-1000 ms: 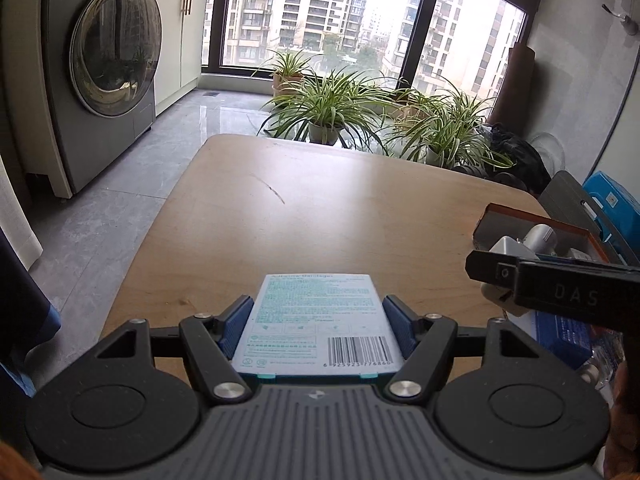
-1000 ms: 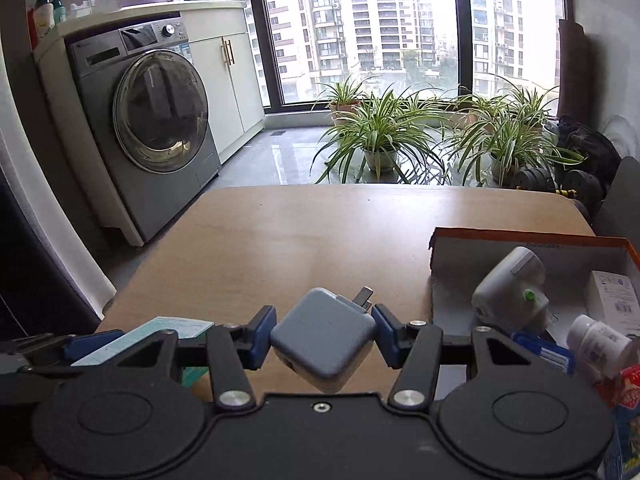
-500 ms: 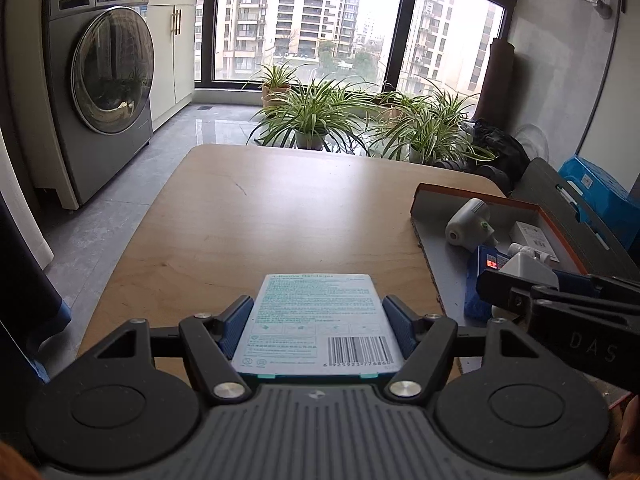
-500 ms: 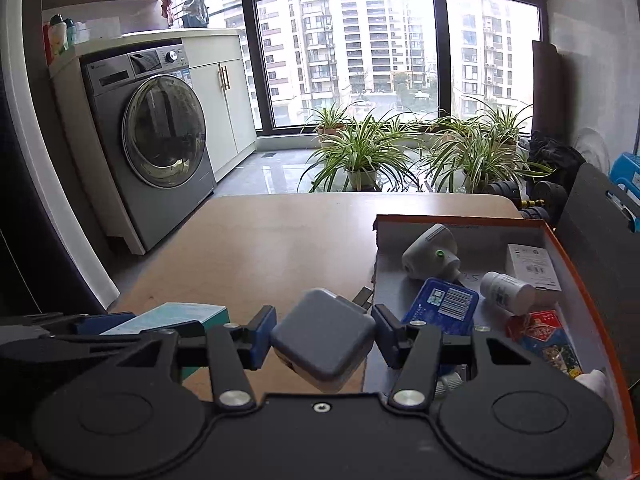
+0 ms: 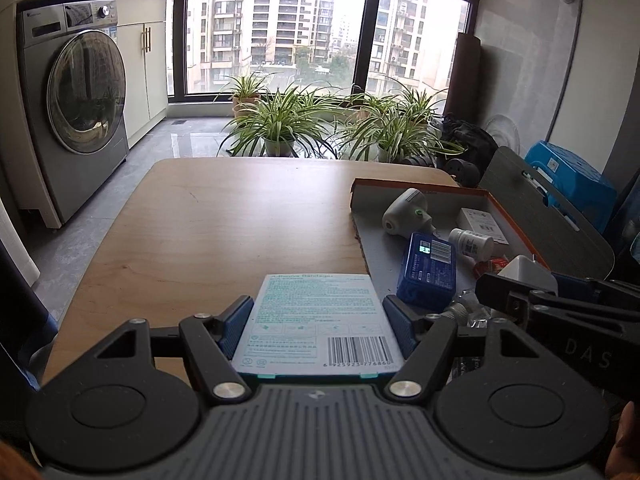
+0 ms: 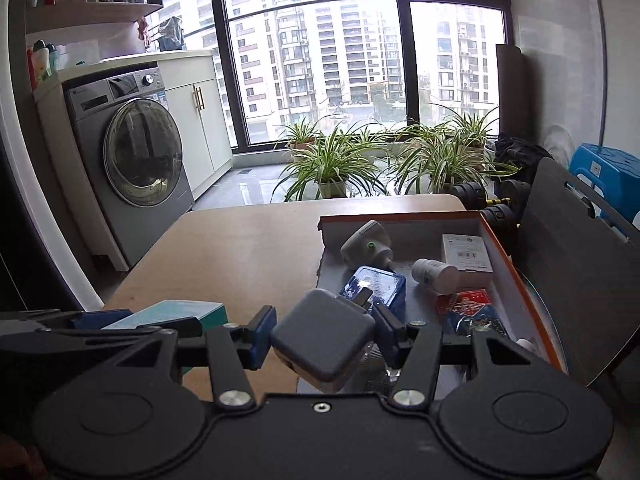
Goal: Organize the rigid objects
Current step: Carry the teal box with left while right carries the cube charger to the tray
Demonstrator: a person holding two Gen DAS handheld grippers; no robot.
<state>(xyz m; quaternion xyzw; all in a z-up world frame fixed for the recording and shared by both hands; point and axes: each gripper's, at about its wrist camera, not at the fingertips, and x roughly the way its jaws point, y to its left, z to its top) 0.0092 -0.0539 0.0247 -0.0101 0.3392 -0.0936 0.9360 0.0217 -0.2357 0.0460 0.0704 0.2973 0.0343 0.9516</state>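
My left gripper is shut on a flat pale-teal bandage box with a barcode, held above the wooden table. My right gripper is shut on a grey wall charger whose metal prong points forward. It hangs over the near left edge of an orange-rimmed cardboard tray. The tray holds a white thermometer-like device, a blue box, a white pill bottle, a white carton and a red-and-blue packet. The right gripper also shows at the right of the left wrist view.
A grey board leans right of the tray, with a blue stool behind it. Potted spider plants stand on the floor beyond the table's far edge. A washing machine sits at the left.
Both grippers have moved right and slightly up with their loads. The tray has come further into both views and now lies below the right gripper. Neither grip has altered.
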